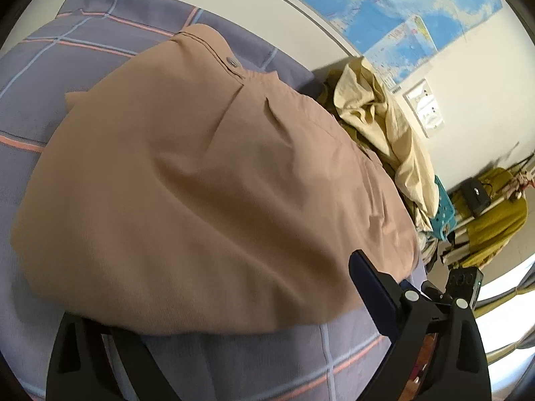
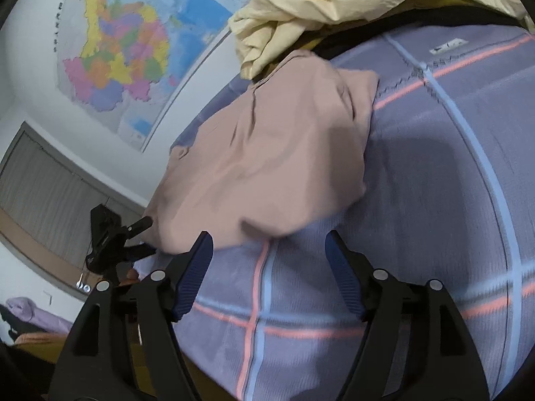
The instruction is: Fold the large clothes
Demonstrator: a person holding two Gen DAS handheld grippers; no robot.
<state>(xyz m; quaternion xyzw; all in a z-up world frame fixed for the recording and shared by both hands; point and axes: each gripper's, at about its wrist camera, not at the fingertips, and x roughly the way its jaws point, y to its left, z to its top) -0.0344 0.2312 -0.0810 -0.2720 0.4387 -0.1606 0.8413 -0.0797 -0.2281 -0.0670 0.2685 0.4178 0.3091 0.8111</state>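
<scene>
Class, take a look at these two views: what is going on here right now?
A person with a gripper in each hand is folding clothes on a bed with a checked sheet. A tan garment lies folded on it. Both grippers are open and hold nothing: the right gripper sits just short of the garment's edge, the left gripper at its side. A pile of yellow clothes waits behind.

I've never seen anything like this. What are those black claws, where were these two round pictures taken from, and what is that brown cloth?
No robot here: a person holds a two-finger tool in each hand, with a wide-angle camera on each looking along its fingers. One picture comes from the left tool, the other from the right tool. Both stand open and hold nothing. A folded tan garment lies on a purple checked bedsheet, with a crumpled pale yellow garment behind it and a map on the wall.
</scene>
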